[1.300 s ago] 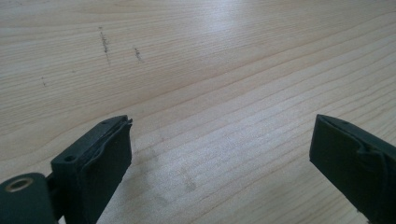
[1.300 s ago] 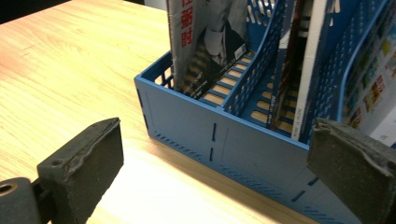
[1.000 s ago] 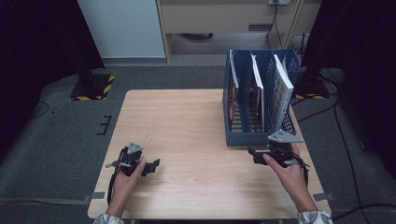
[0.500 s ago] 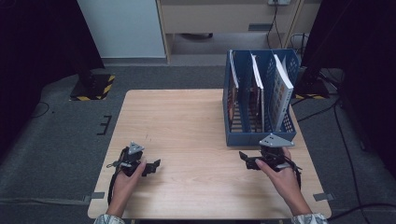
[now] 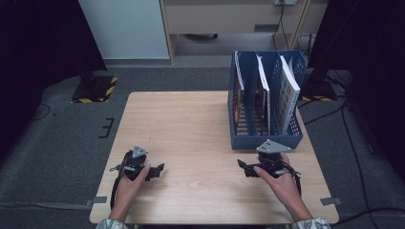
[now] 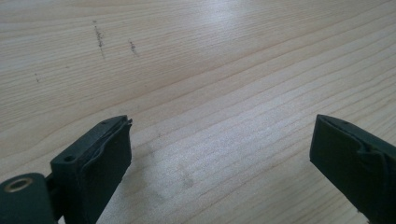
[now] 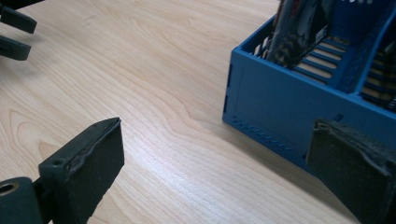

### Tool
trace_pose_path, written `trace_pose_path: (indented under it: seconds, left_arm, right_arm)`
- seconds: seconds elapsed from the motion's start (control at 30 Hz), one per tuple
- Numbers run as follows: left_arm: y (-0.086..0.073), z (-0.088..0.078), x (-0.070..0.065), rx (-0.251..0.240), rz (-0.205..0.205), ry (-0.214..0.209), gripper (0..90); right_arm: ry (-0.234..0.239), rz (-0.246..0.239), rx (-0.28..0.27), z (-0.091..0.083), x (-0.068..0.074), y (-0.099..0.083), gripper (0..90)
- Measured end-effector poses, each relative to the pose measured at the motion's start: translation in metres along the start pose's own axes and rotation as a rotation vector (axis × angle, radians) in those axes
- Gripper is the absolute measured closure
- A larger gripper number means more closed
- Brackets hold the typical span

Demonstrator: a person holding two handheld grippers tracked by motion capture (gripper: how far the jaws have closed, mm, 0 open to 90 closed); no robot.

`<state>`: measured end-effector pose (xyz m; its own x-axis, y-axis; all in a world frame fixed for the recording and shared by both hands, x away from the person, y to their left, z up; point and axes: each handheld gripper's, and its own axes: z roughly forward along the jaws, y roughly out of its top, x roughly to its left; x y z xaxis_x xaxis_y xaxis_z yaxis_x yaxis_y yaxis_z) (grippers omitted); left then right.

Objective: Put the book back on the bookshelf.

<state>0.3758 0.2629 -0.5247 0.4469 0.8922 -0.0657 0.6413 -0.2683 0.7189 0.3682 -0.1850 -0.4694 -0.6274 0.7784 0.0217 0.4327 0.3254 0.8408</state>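
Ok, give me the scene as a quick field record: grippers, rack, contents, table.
left gripper: open, empty, low over the table near its front left
right gripper: open, empty, in front of the rack, jaws pointing toward the table's middle
rack: blue slotted file rack, upright at the table's right side, three compartments
books: standing in the rack, one per compartment as far as I can tell
table: light wood, faint dark scuffs near the left gripper
contact: neither gripper touches the rack or books
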Motion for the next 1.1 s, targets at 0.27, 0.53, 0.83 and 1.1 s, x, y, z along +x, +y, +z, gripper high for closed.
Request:
trace_pose_path:
  seconds: [0.27,0.53,0.83,1.1]
  left_arm:
    - [0.0,0.001,0.0,0.005,0.001,-0.001,4.9]
    - [-0.001,0.002,-0.001,0.015,0.004,-0.001,4.9]
    - [-0.001,0.003,-0.001,0.023,0.009,0.001,4.9]
    - [-0.001,0.003,-0.001,0.029,0.012,0.002,4.9]
  right_arm:
    - [0.028,-0.009,0.023,0.008,0.008,-0.002,4.6]
    - [0.067,-0.014,0.057,0.019,0.018,-0.005,4.7]
    - [0.108,-0.019,0.103,0.031,0.029,-0.008,4.8]
    - [0.145,-0.044,0.153,0.045,0.041,-0.01,5.1]
